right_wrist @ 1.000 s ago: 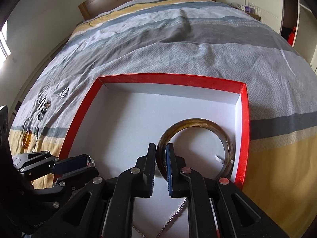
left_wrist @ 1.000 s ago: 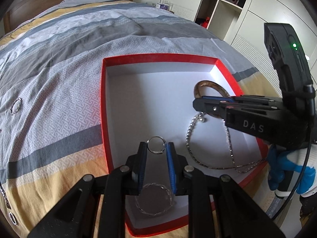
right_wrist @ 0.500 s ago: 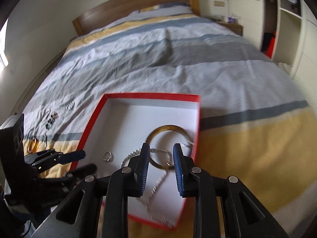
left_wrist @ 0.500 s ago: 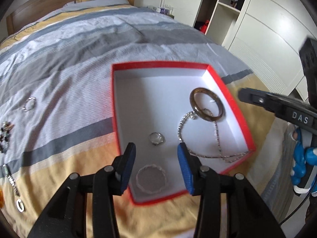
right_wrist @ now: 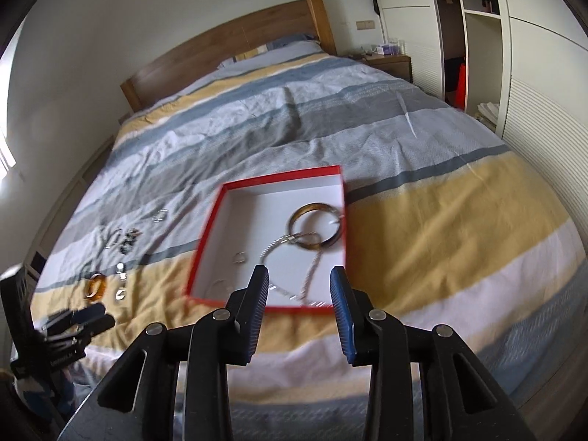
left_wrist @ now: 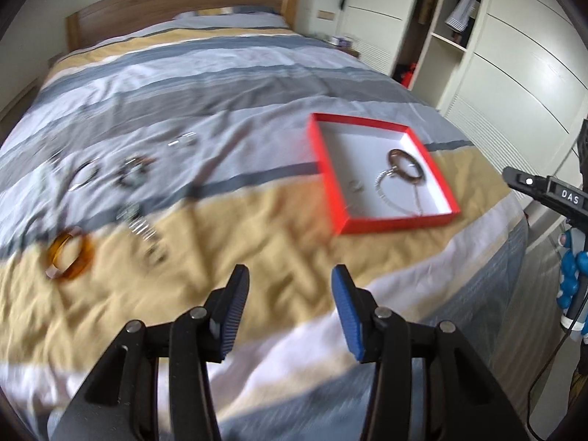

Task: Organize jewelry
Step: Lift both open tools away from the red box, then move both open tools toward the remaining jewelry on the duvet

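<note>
A red box (left_wrist: 397, 224) (right_wrist: 211, 226) with a white inside lies on the striped bed. In it are a brown bangle (left_wrist: 405, 166) (right_wrist: 316, 228), a silver chain (left_wrist: 400, 194) (right_wrist: 312, 268) and a small ring (left_wrist: 355, 185) (right_wrist: 240, 257). An amber bangle (left_wrist: 70, 257) (right_wrist: 96, 286) and several small silver pieces (left_wrist: 143, 228) (right_wrist: 123, 242) lie loose on the bed left of the box. My left gripper (left_wrist: 290, 312) is open and empty, held above the bed's near edge. My right gripper (right_wrist: 298, 305) is open and empty, just in front of the box.
A wooden headboard (right_wrist: 228, 51) stands at the far end of the bed. White wardrobes (left_wrist: 514, 73) (right_wrist: 533, 55) line the right side. A nightstand (right_wrist: 389, 62) is at the far right corner. The bed's near edge drops off under both grippers.
Both grippers have let go of their pieces, opened wide and pulled back and up from the box. The ring and brown bangle now lie in the box. The left view has swung left.
</note>
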Demonstrator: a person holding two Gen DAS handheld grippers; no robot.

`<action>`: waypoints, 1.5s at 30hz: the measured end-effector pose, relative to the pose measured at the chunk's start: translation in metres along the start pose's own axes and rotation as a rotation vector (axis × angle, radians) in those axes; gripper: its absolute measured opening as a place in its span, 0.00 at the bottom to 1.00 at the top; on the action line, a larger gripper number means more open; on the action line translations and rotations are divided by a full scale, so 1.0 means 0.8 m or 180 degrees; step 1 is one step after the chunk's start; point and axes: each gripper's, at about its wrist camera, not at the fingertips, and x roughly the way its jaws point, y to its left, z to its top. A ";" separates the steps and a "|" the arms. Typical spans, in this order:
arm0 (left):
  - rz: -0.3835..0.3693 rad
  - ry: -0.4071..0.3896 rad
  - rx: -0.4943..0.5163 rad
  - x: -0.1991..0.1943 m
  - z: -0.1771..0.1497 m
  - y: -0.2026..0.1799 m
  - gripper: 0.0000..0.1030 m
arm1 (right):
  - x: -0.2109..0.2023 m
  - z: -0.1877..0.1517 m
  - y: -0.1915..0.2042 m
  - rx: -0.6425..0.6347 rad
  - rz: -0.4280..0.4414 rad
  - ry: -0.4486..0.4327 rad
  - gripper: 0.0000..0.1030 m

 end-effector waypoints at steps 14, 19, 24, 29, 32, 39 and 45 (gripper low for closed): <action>0.0467 -0.0470 -0.0809 -0.147 -0.102 0.117 0.43 | -0.085 -0.064 0.131 -0.0275 0.0375 -0.0103 0.38; 0.0631 -0.0586 -0.1023 -0.185 -0.127 0.146 0.43 | -0.114 -0.078 0.161 -0.0433 0.0531 -0.0172 0.41; 0.0845 -0.0651 -0.1096 -0.209 -0.152 0.161 0.43 | -0.127 -0.090 0.177 -0.0454 0.0677 -0.0192 0.41; 0.1004 -0.0733 -0.1229 -0.235 -0.172 0.176 0.43 | -0.135 -0.095 0.192 -0.0516 0.0762 -0.0209 0.42; 0.1047 -0.0790 -0.1285 -0.247 -0.173 0.183 0.43 | -0.139 -0.094 0.203 -0.0574 0.0796 -0.0224 0.44; 0.1075 -0.0895 -0.1328 -0.252 -0.165 0.192 0.44 | -0.134 -0.093 0.227 -0.0716 0.0850 -0.0195 0.52; 0.1002 -0.0823 -0.1241 -0.226 -0.154 0.194 0.44 | -0.109 -0.095 0.232 -0.0762 0.0816 -0.0059 0.52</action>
